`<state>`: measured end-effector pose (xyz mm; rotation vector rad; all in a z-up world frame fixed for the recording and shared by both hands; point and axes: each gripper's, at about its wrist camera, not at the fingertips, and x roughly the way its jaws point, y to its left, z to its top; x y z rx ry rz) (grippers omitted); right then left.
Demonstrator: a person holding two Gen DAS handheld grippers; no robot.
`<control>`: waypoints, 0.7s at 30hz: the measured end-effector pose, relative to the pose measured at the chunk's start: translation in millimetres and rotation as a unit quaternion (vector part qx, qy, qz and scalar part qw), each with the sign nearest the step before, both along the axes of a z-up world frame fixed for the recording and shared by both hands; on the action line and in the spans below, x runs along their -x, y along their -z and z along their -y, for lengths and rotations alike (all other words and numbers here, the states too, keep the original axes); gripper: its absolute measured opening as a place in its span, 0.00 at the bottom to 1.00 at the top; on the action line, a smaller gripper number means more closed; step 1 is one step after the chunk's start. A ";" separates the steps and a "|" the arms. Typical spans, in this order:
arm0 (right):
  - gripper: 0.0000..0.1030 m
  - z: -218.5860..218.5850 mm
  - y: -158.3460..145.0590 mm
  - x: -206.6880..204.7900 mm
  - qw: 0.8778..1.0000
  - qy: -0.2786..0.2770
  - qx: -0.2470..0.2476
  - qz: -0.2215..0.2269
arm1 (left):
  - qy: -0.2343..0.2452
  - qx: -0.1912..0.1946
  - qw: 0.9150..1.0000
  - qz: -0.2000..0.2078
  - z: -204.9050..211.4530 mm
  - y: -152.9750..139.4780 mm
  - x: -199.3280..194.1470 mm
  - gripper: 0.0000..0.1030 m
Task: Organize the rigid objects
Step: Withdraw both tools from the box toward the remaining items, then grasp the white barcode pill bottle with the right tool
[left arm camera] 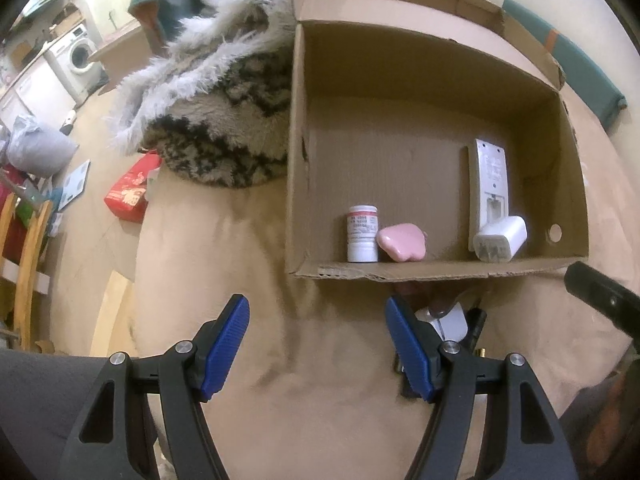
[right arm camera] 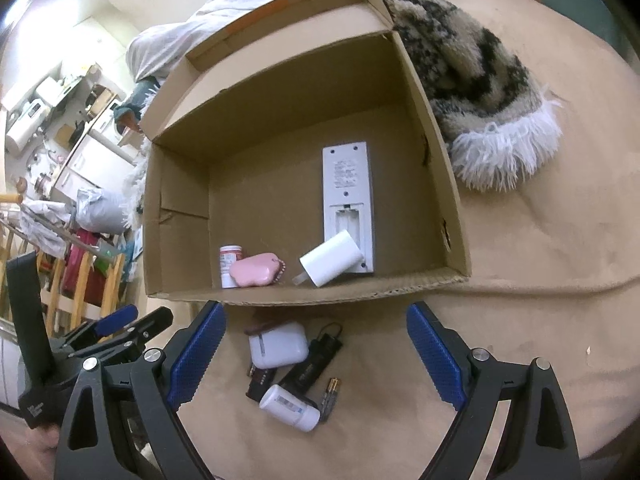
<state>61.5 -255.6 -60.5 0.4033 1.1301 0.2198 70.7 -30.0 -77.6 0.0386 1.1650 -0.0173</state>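
While both grippers hover with jaws apart and empty, the left gripper [left arm camera: 318,312] and right gripper [right arm camera: 316,322] face a cardboard box [right arm camera: 176,216] holding a remote control [right arm camera: 347,192]; an earbud case [right arm camera: 278,345], pill bottle [right arm camera: 290,407] and batteries [right arm camera: 331,394] lie outside on the tan sheet [right arm camera: 520,340].

i take the box [right arm camera: 304,184] as my landmark. in it, along its near wall, a bottle [right arm camera: 229,266] stands at the left with a case [right arm camera: 253,275] touching it on the right. further right in the box a remote [right arm camera: 347,196] lies flat, and a charger [right arm camera: 329,263] rests on its near end. outside, just before the near wall, lie an earbud case [right arm camera: 278,345], a second bottle [right arm camera: 290,407], batteries [right arm camera: 329,394]. a rug [right arm camera: 472,80] lies beside the box's right wall.
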 end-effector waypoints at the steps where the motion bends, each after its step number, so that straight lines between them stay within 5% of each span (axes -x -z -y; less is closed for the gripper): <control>1: 0.94 1.0 1.2 0.2 1.000 0.003 -0.003 -0.004 | 0.004 -0.003 1.000 -0.001 1.8 1.1 0.6 0.66; 10: 0.94 5.0 33.3 11.5 0.994 0.028 -0.063 -0.083 | 0.001 0.003 1.000 -0.024 4.1 12.4 -0.8 0.66; 16: 0.92 -18.0 83.4 33.7 0.963 0.043 -0.191 -0.187 | -0.003 0.011 0.999 -0.037 2.5 16.2 -2.7 0.66; 21: 0.86 -27.3 98.6 42.1 0.956 0.070 -0.194 -0.208 | -0.008 0.017 0.999 -0.038 0.5 15.9 -3.5 0.66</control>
